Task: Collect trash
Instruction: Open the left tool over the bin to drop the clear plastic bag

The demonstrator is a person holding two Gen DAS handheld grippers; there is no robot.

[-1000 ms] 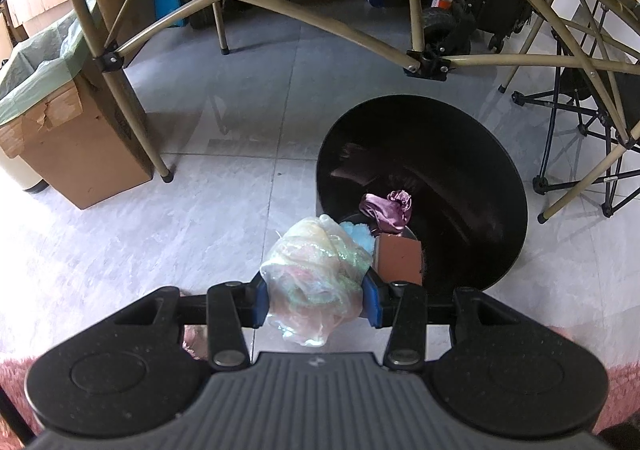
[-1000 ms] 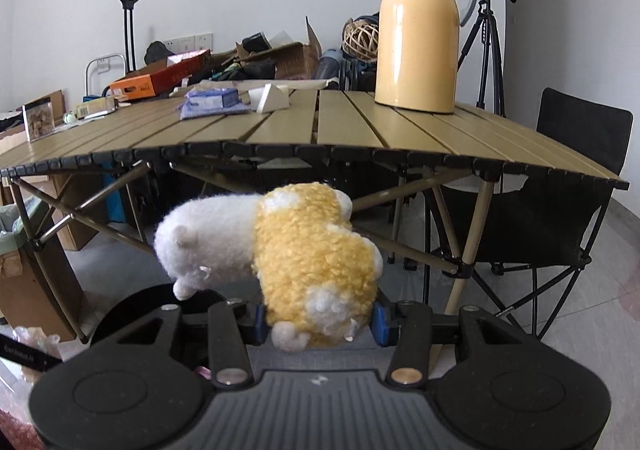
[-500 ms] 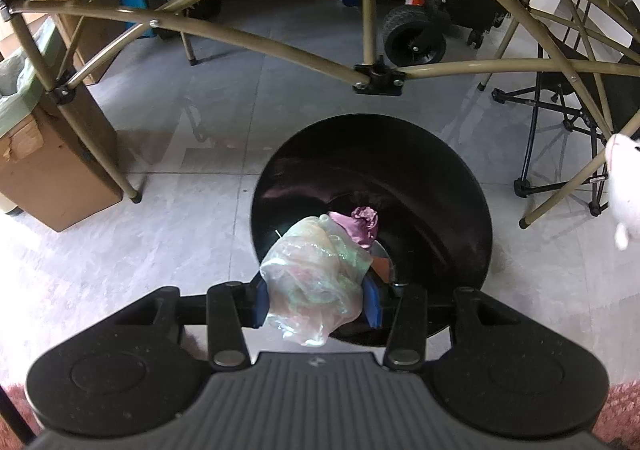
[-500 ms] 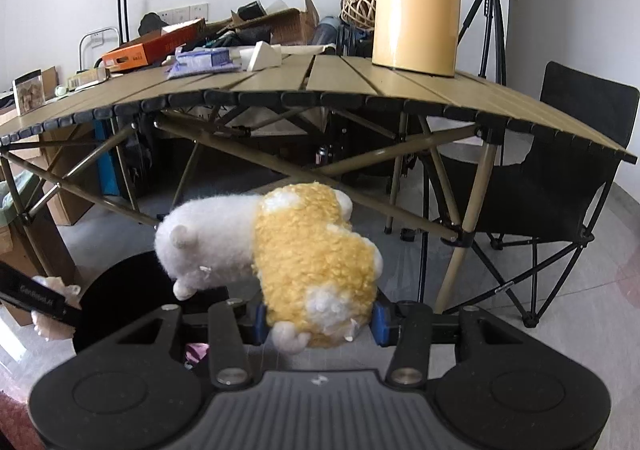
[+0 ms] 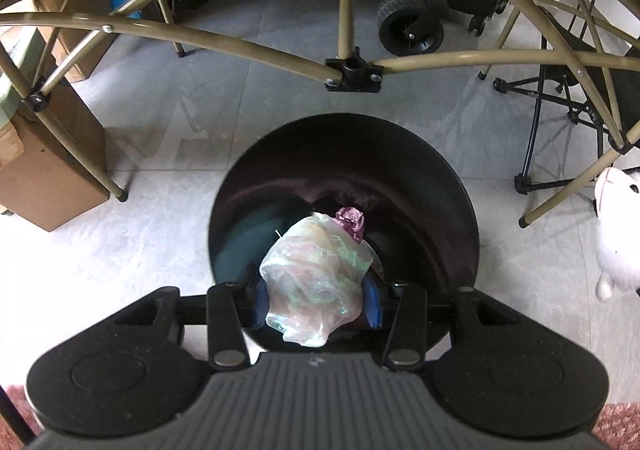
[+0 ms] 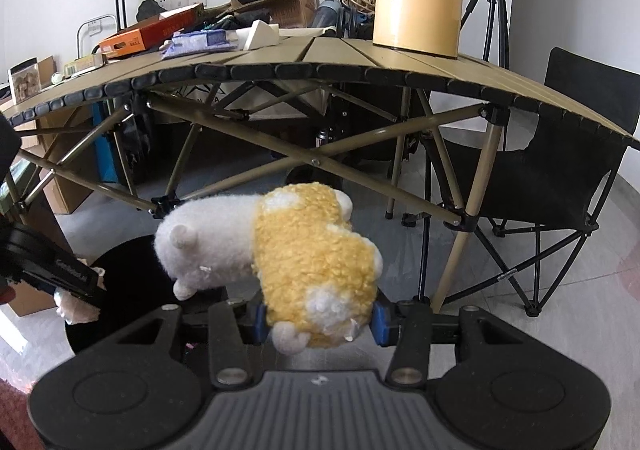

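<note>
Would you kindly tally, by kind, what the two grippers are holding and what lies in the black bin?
Crumpled plastic bags: 1, held by the left gripper above the black bin
Plush toys: 1, held by the right gripper
Purple wrappers in the bin: 1
Total: 3

The right hand-held gripper point(image 6: 318, 324) clamps a white-and-yellow plush toy point(image 6: 288, 254) before the folding table point(image 6: 360, 62).

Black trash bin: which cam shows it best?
Left wrist. It looks straight down into the black trash bin, with the full rim and the inside visible below the held plastic wad. Right wrist catches only a dark sliver behind the plush toy.
</note>
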